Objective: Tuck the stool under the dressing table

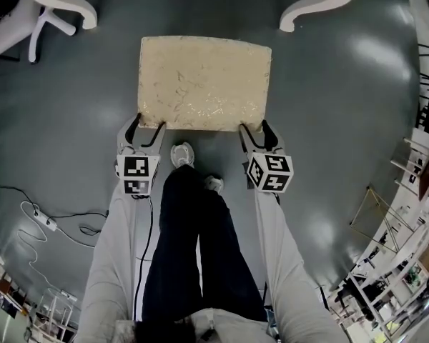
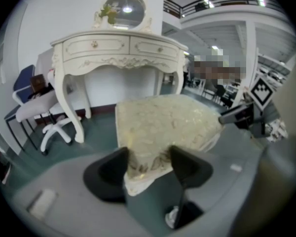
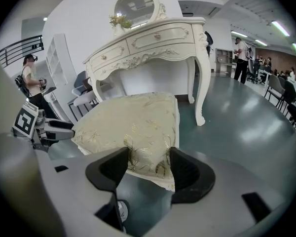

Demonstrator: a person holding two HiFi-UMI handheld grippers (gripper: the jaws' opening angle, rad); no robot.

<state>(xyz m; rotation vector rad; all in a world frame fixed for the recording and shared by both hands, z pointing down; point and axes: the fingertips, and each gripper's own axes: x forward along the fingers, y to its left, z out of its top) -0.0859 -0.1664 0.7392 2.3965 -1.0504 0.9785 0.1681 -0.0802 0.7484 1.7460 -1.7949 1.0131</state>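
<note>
One stool, one dressing table, two grippers. We note the stool on the grey floor in front of the table, not under it: from the head view a strip of bare floor lies between its far edge and the two curved table feet at the top of the frame. The left gripper has its jaws closed on the near left corner of the cushion; the right gripper has its jaws closed on the near right corner. In each gripper view the gold-patterned fabric fills the gap between the jaws. We cannot tell whether the stool is lifted or standing. Two marker cubes, one per gripper, show from above, along with two legs in dark trousers, two shoes, and one white cable trailing on the floor at left. The head view shows only the feet of the table. The gripper views show the rest: two drawers across the front, one round mirror on top, and open space beneath. Only the left gripper view shows the office chair beside the table's left leg. Only the right gripper view shows people standing far off to the right.
</note>
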